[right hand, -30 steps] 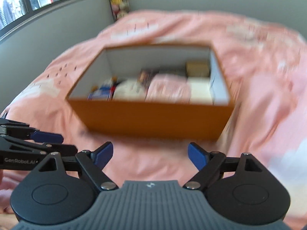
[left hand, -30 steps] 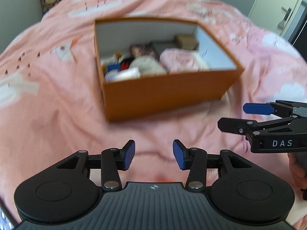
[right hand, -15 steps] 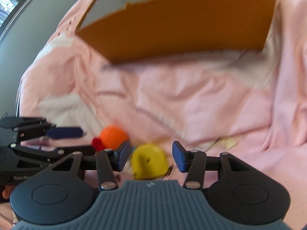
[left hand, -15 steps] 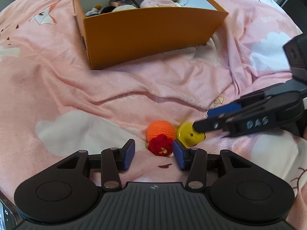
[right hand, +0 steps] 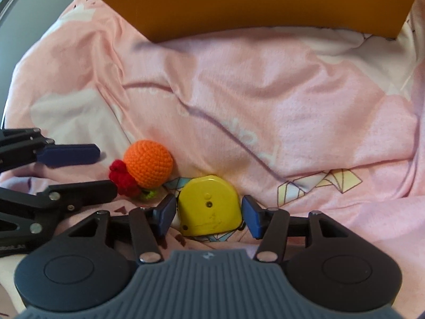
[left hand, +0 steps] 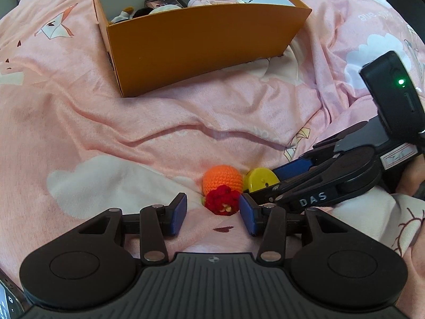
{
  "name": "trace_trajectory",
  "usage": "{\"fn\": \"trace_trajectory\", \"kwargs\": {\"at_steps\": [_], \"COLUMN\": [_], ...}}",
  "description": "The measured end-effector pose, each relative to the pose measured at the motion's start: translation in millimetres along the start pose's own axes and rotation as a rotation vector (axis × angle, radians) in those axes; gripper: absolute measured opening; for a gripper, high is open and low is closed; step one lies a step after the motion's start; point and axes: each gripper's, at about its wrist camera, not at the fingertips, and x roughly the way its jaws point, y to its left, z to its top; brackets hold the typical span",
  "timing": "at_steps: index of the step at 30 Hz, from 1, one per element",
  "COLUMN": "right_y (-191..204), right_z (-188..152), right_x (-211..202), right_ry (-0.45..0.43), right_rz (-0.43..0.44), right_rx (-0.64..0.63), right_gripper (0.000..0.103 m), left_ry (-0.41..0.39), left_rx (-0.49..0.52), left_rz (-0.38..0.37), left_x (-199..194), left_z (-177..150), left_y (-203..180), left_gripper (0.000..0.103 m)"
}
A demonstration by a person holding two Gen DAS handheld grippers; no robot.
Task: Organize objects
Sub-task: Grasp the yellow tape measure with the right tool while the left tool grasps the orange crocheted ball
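An orange crocheted ball with a red crocheted flower [left hand: 222,189] [right hand: 144,167] lies on the pink bedspread. My left gripper [left hand: 213,214] is open, its blue pads on either side of the red flower, not touching it. A yellow tape measure [right hand: 209,205] [left hand: 259,180] lies right of the ball. My right gripper [right hand: 209,216] is open around the tape measure, pads close to its sides. An orange box [left hand: 202,36] [right hand: 255,2] with several items inside stands further back.
The pink bedspread [left hand: 106,138] is wrinkled, with folds between the toys and the box. A grey wall shows at the left edge of the right wrist view [right hand: 16,8]. The right gripper's body [left hand: 345,170] crosses the right side of the left wrist view.
Both grippers dropped from facing the box down to the bedspread. The left gripper has closed in on the crocheted toy and the right gripper has moved forward around the tape measure.
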Motion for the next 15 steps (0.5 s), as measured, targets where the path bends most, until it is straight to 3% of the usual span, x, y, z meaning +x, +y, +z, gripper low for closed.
{"fn": "trace_trajectory", "kwargs": {"at_steps": [8,12,15], "right_y": [2.1,2.1,-3.3], "right_z": [-1.8,-2.4,1.3], "right_x": [-6.8,-27.3,-45.9], "right_ry": [-0.032,-0.113,-0.197], "right_rz": [-0.021,-0.063,-0.114], "right_rx": [-0.018,-0.042,-0.036], "right_gripper": [0.055,0.054,0.054], "left_ry": [-0.009,-0.018,-0.023], "left_rx": [-0.003,-0.004,-0.002], "left_rz": [-0.014,-0.038,-0.046], "left_x": [0.3,2.0,5.6], "left_z": [1.2,4.1,9.7], "left_y": [0.9,1.7,-0.5], "left_gripper": [0.055,0.055,0.061]}}
